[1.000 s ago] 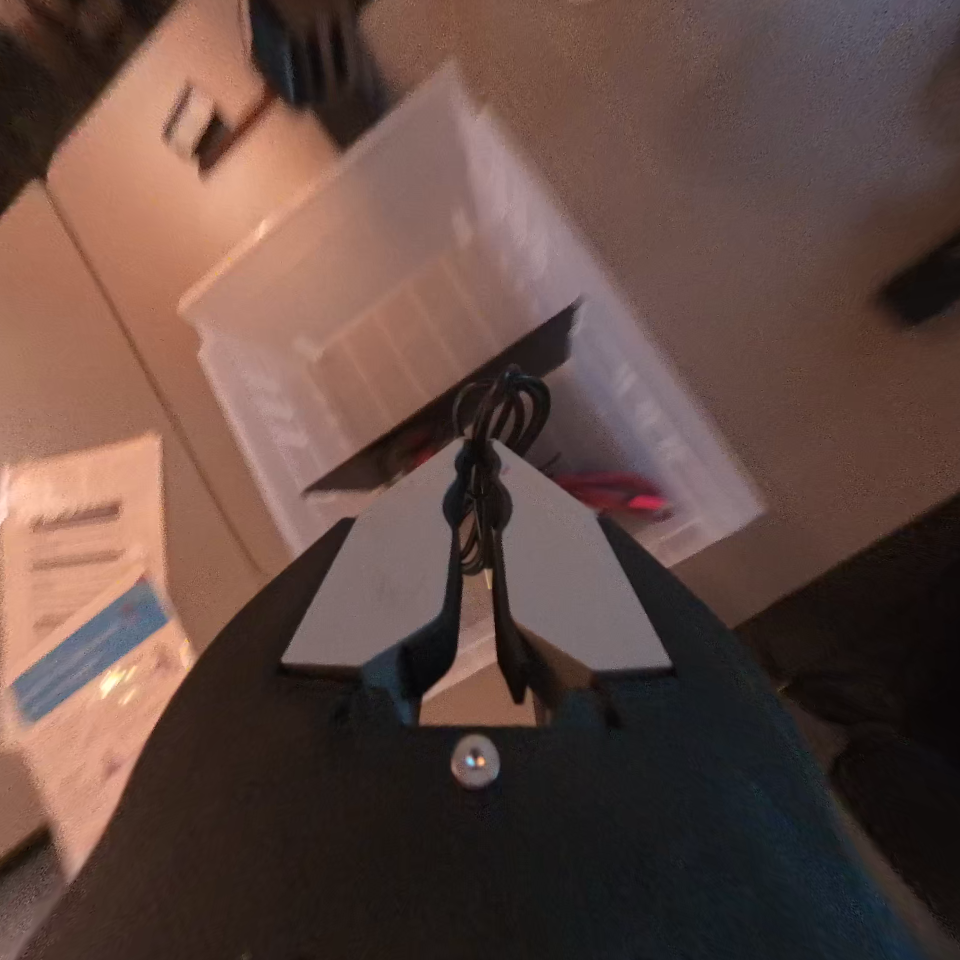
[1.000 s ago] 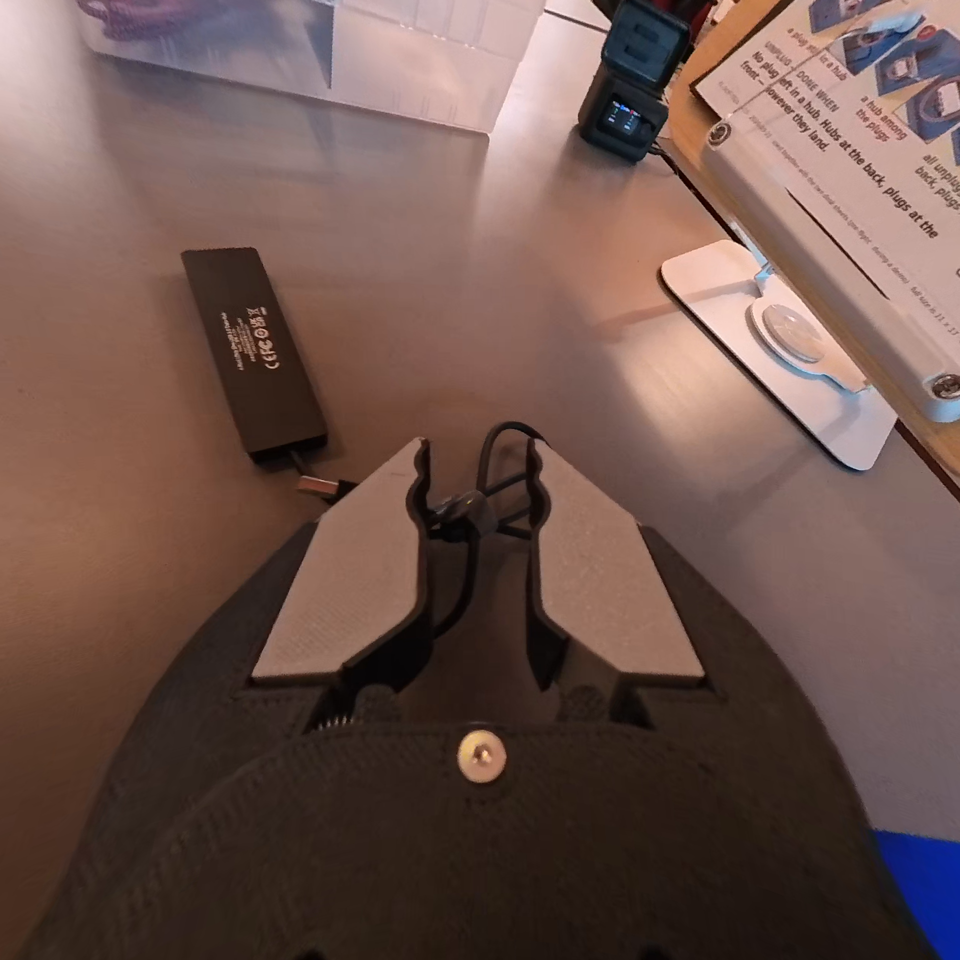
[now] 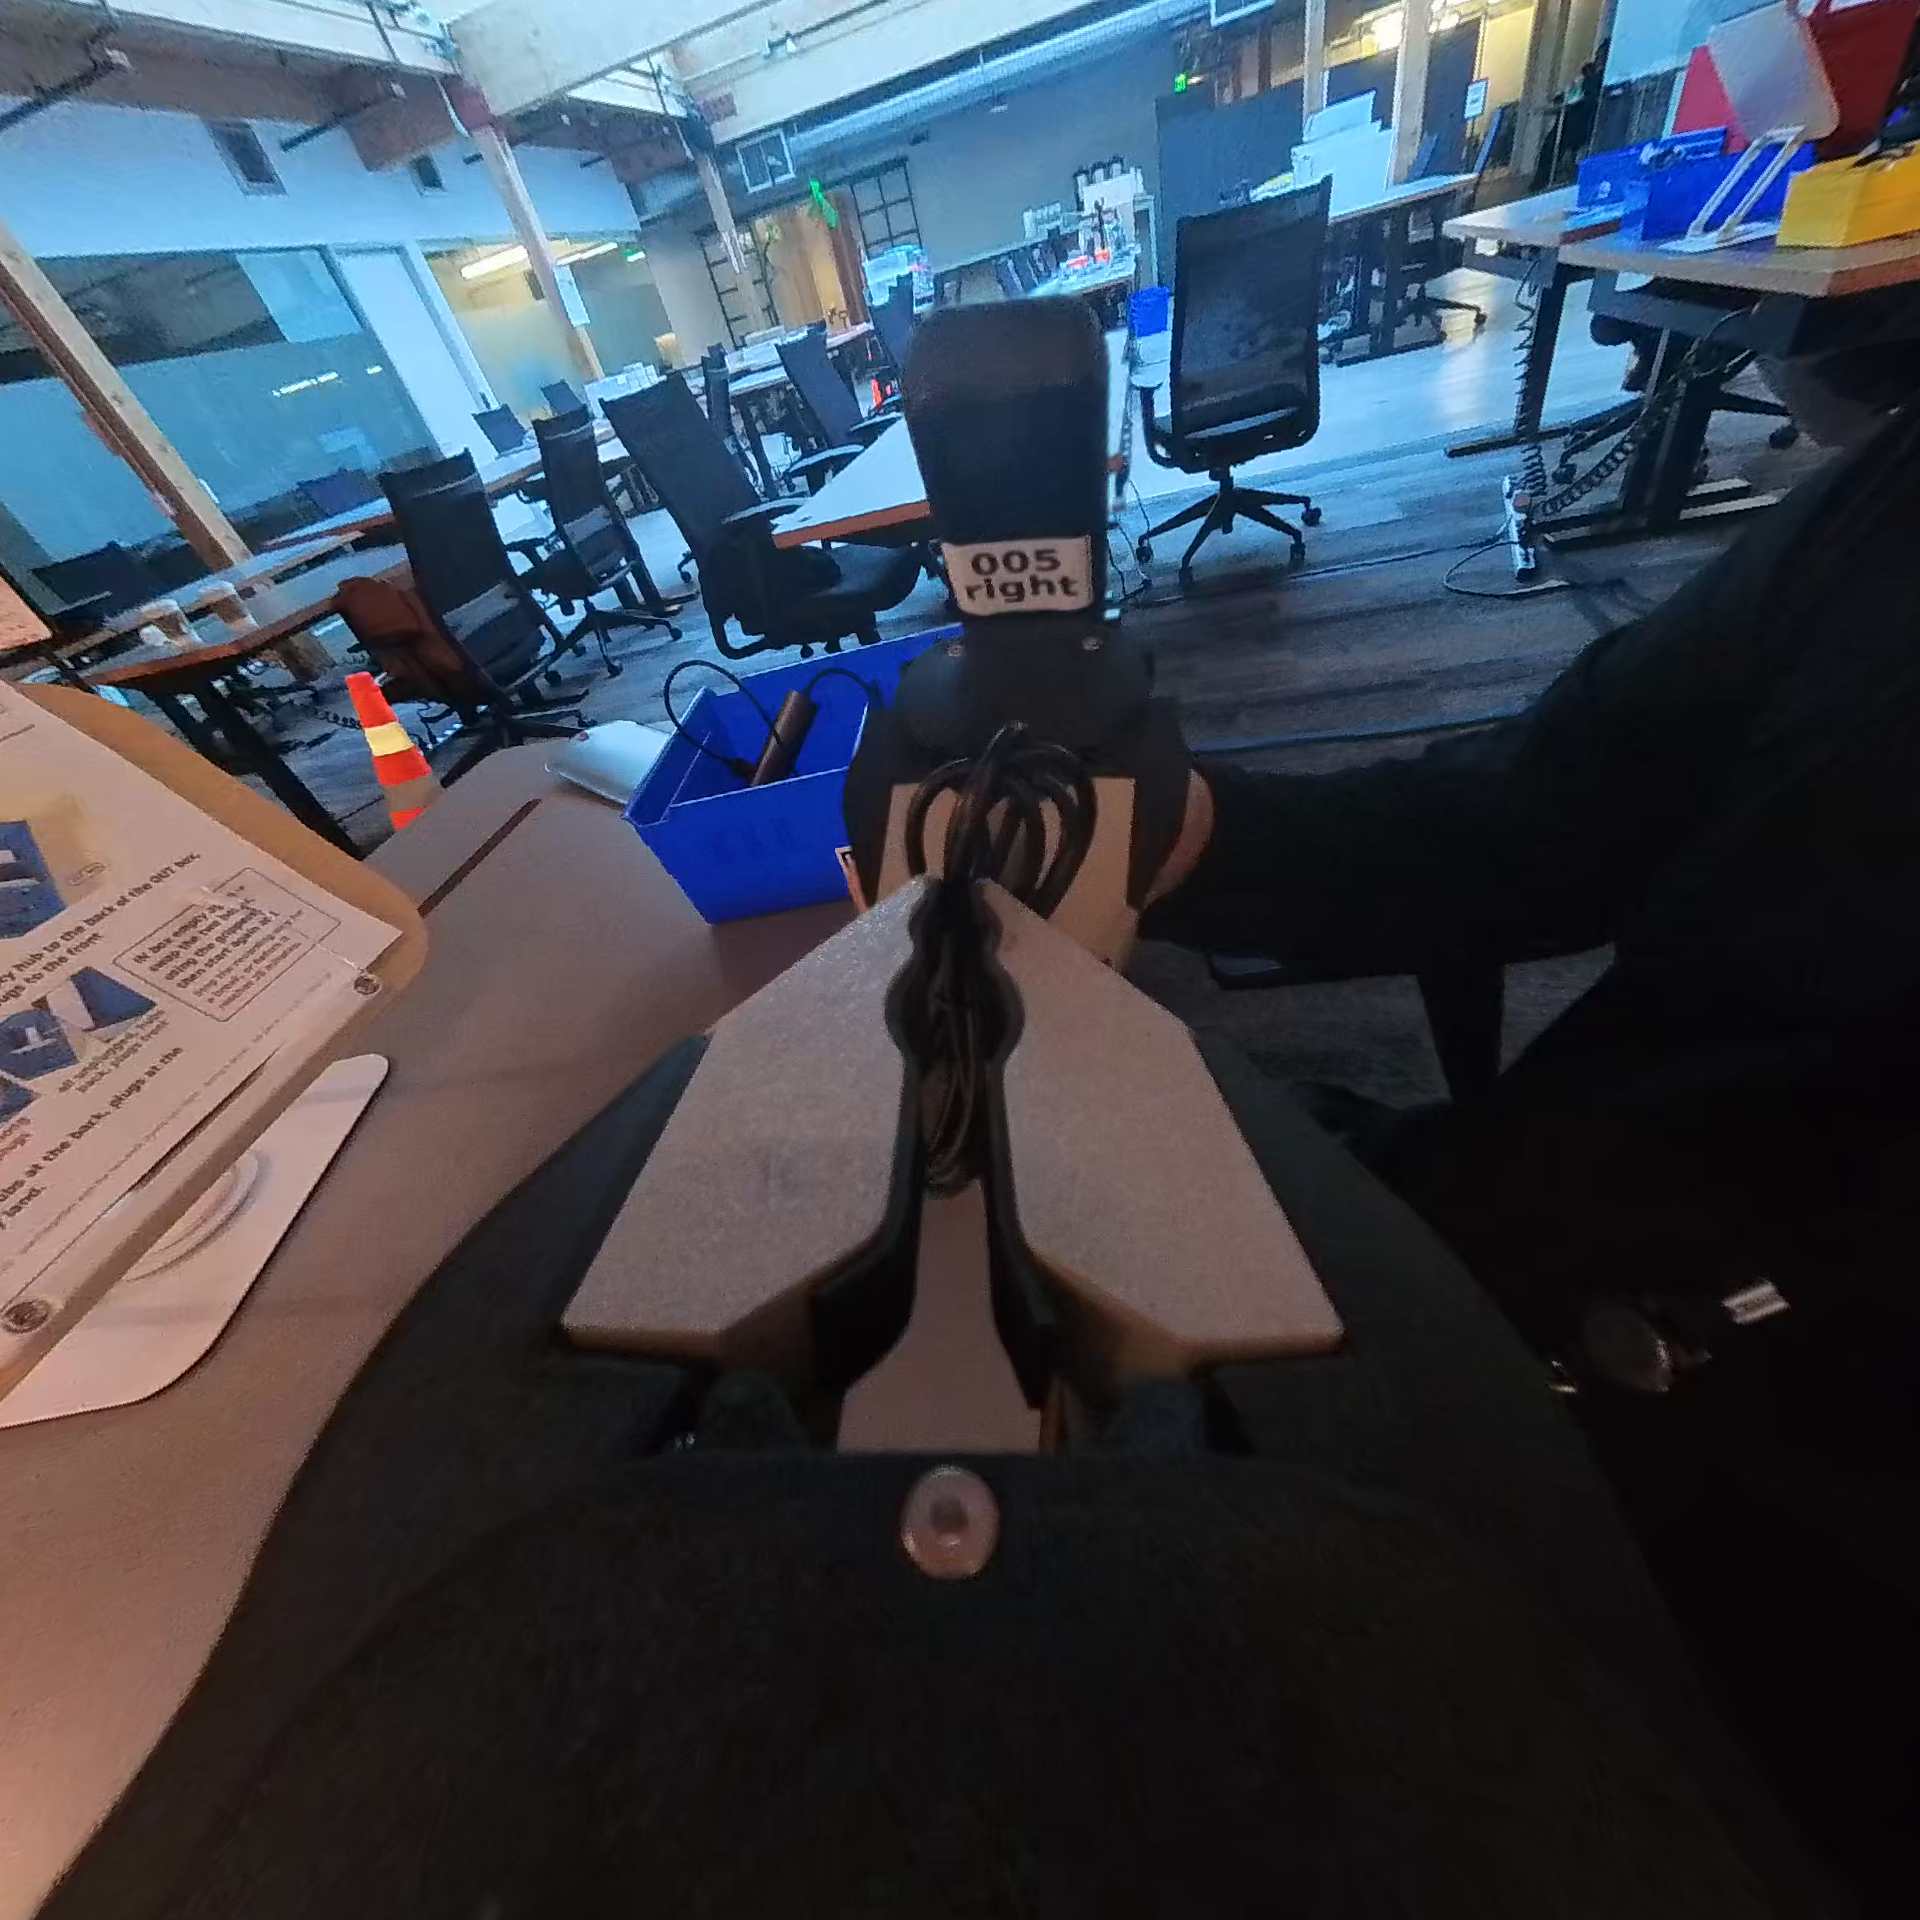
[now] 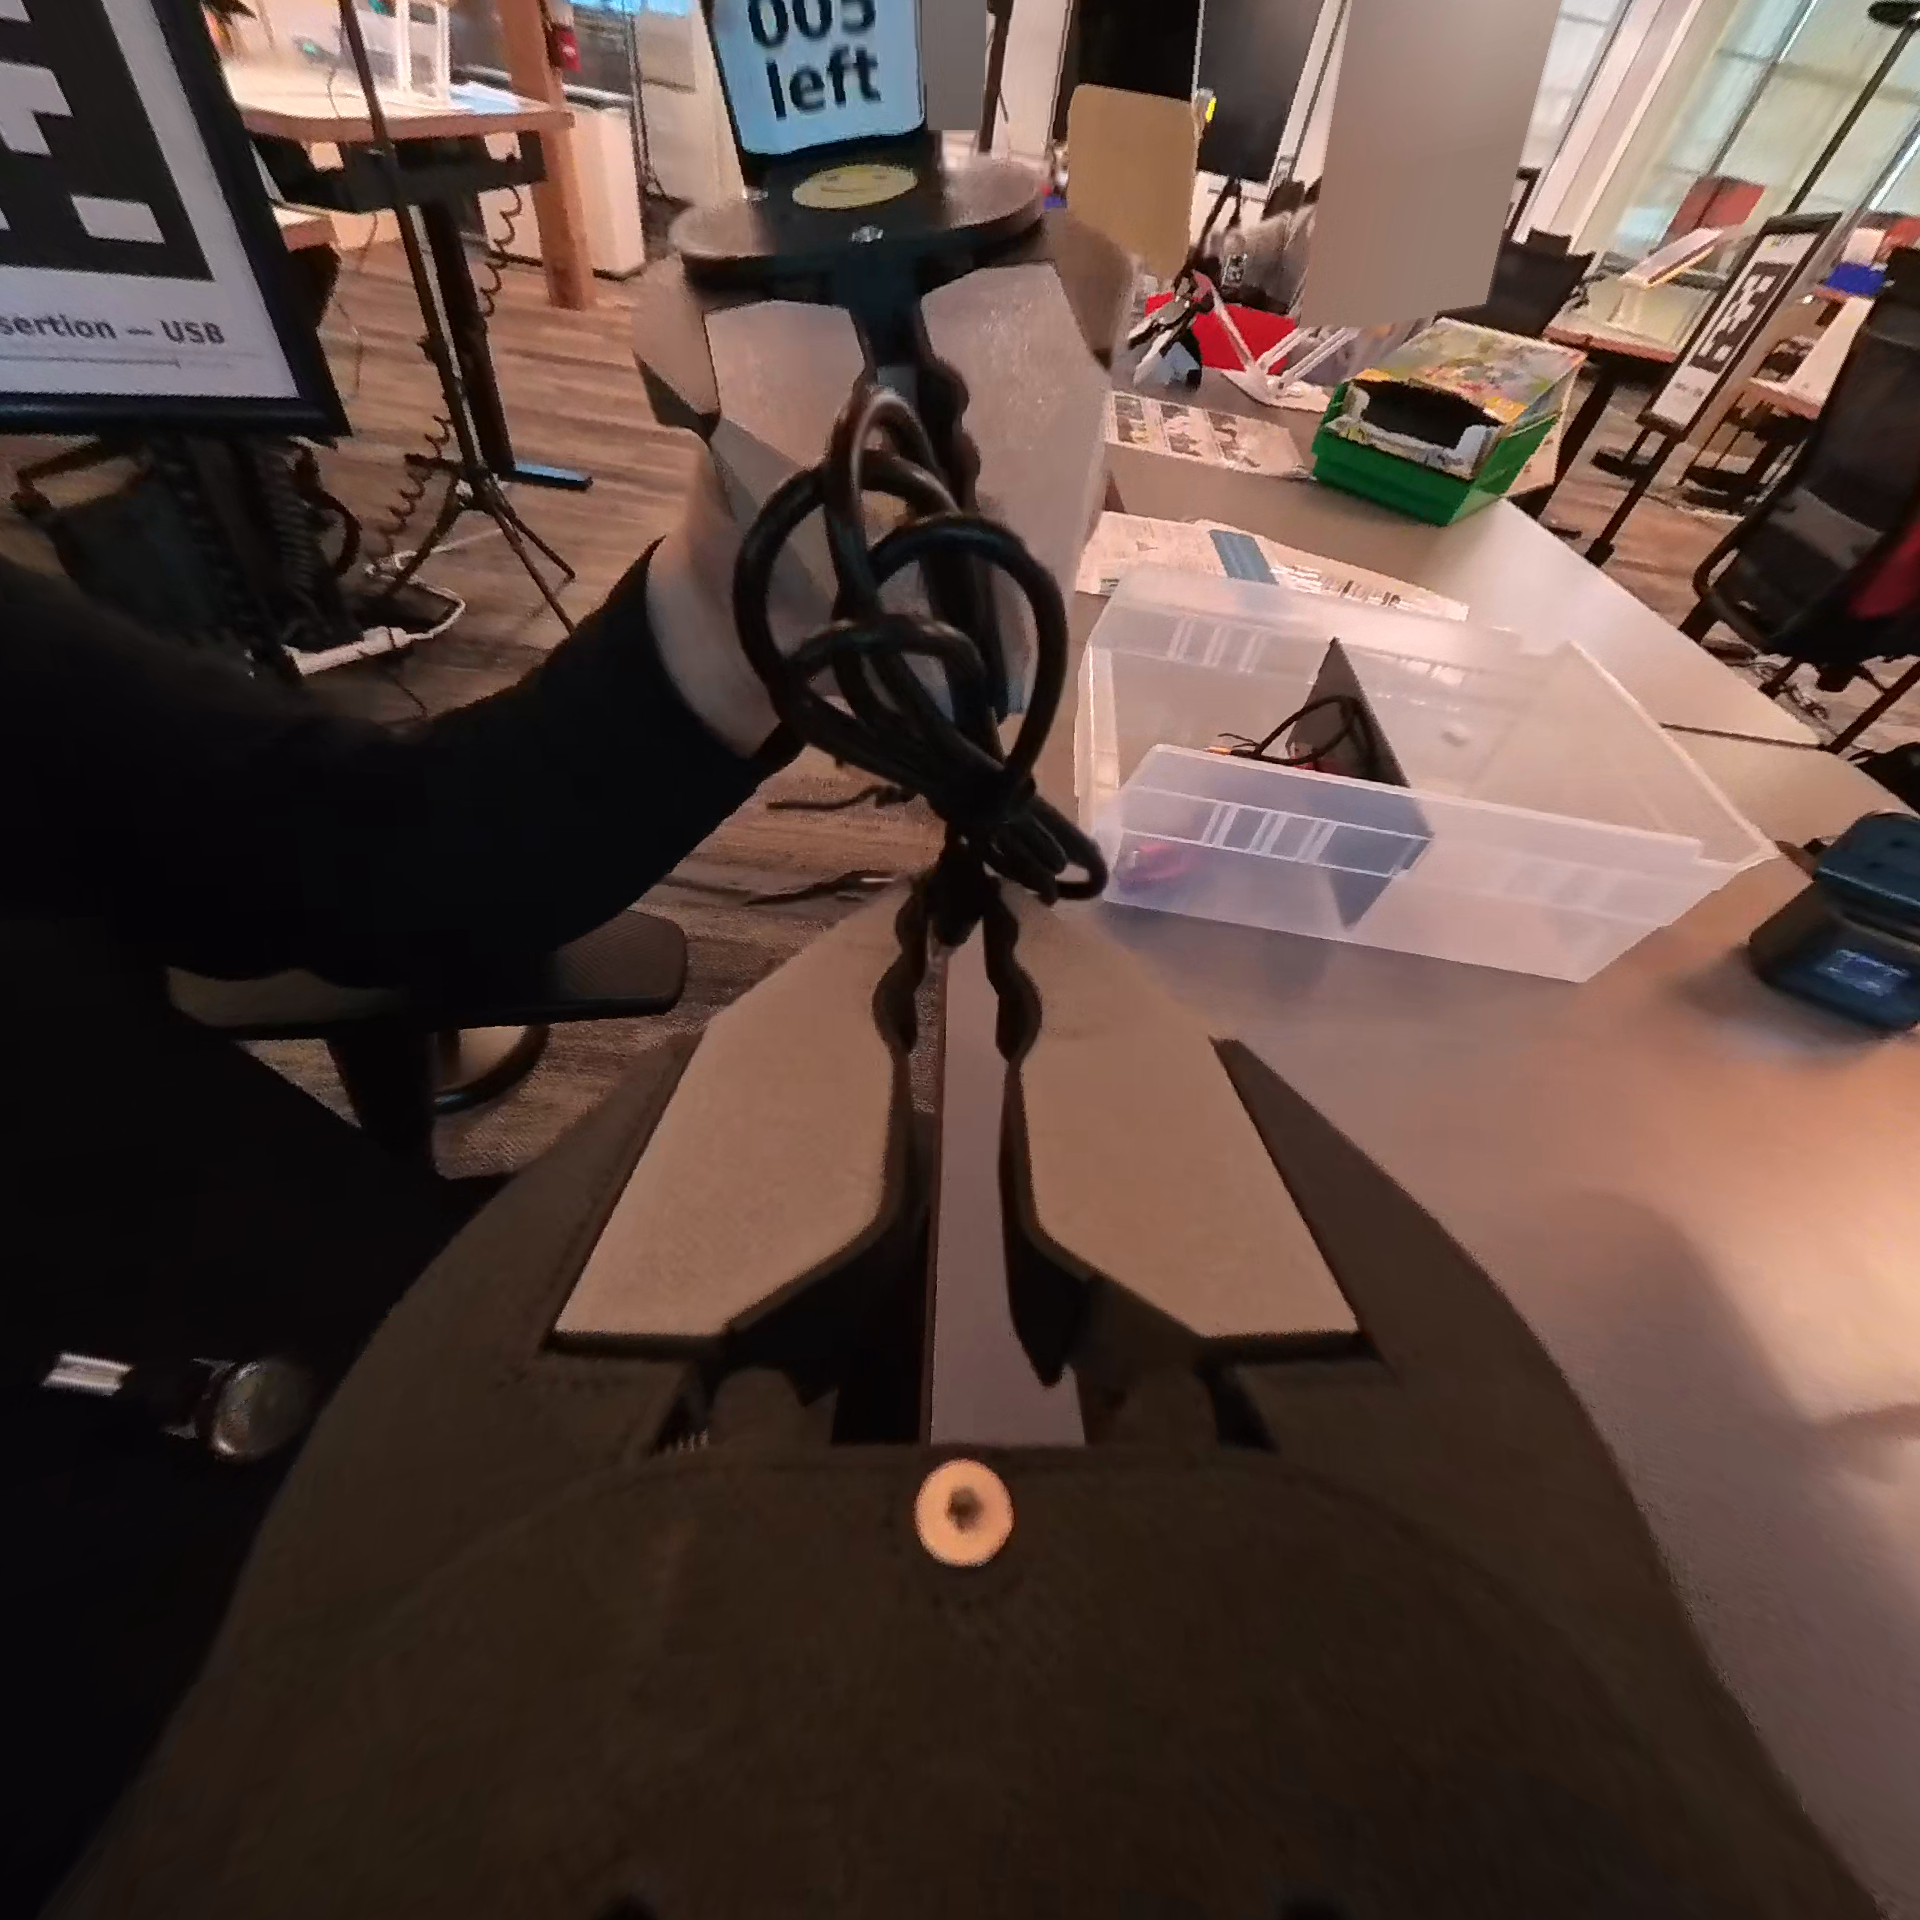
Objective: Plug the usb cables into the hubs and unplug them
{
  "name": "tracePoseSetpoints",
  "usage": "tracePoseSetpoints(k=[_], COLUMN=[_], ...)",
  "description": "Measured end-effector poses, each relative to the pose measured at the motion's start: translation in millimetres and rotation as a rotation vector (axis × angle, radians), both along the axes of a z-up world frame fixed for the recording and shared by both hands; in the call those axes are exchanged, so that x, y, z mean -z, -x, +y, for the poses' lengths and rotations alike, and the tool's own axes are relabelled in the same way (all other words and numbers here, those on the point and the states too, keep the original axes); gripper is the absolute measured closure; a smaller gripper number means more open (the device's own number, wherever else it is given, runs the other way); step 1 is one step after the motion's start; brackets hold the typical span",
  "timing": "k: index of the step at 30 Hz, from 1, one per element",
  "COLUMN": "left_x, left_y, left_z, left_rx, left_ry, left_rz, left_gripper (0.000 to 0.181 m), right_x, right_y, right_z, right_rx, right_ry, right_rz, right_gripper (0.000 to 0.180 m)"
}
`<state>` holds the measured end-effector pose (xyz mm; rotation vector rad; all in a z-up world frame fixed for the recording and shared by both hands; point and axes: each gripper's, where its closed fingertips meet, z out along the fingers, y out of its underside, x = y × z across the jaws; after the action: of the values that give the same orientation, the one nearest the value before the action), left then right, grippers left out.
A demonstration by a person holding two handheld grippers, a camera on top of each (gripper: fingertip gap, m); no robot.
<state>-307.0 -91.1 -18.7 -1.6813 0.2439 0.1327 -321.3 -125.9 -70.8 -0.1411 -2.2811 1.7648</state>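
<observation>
A coiled black USB cable (image 3: 997,810) hangs in the air between my two grippers, which face each other above the table's front edge. My left gripper (image 3: 951,914) is shut on the bundle. In the right wrist view the cable (image 4: 904,665) runs from the left gripper (image 4: 914,343) down to my right gripper (image 4: 954,914), whose tips are pinched shut on its lower end. The right gripper also shows in the left wrist view (image 3: 1003,852), behind the loops. A dark hub (image 3: 784,732) with its cable lies in a blue bin (image 3: 727,831). No other hub is in view.
A clear plastic bin (image 4: 1455,831) with a black divider and red cables stands on the table (image 4: 1558,1195). A small black device (image 4: 1860,935) sits at the right, and a green box (image 4: 1434,436) stands farther back. An instruction sheet on a stand (image 3: 156,997) is at the left. A person's dark sleeve (image 4: 364,790) is close by. My hands' fingertips stand some 6 centimeters from each other.
Both grippers have lifted from looking down at the table and now face each other. The right gripper, open around a cable near the hub before, is now shut on the bundle.
</observation>
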Motion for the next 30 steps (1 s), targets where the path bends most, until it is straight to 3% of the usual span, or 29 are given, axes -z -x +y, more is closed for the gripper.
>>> tracePoseSetpoints(k=[5, 9, 15, 18, 30], left_x=[6, 27, 51, 53, 37], left_y=[19, 49, 42, 45, 38], left_z=[6, -3, 12, 22, 29], left_rx=[-0.101, -0.262, -0.266, -0.318, -0.302], left_ry=[0.019, 0.132, 0.244, 0.249, 0.149], left_rz=[-0.055, -0.104, -0.007, 0.061, 0.034], left_gripper=[0.176, 0.15, 0.159, 0.161, 0.176], right_x=[8, -4, -31, -36, -43], right_y=[12, 30, 46, 46, 23], right_z=[13, 34, 63, 64, 46], right_rx=[0.078, 0.105, 0.028, -0.022, -0.114], right_ry=[-0.006, 0.199, 0.585, 0.681, 0.66], right_rz=[-0.067, -0.245, -0.523, -0.594, -0.401], right_gripper=[0.175, 0.175, 0.175, 0.176, 0.176])
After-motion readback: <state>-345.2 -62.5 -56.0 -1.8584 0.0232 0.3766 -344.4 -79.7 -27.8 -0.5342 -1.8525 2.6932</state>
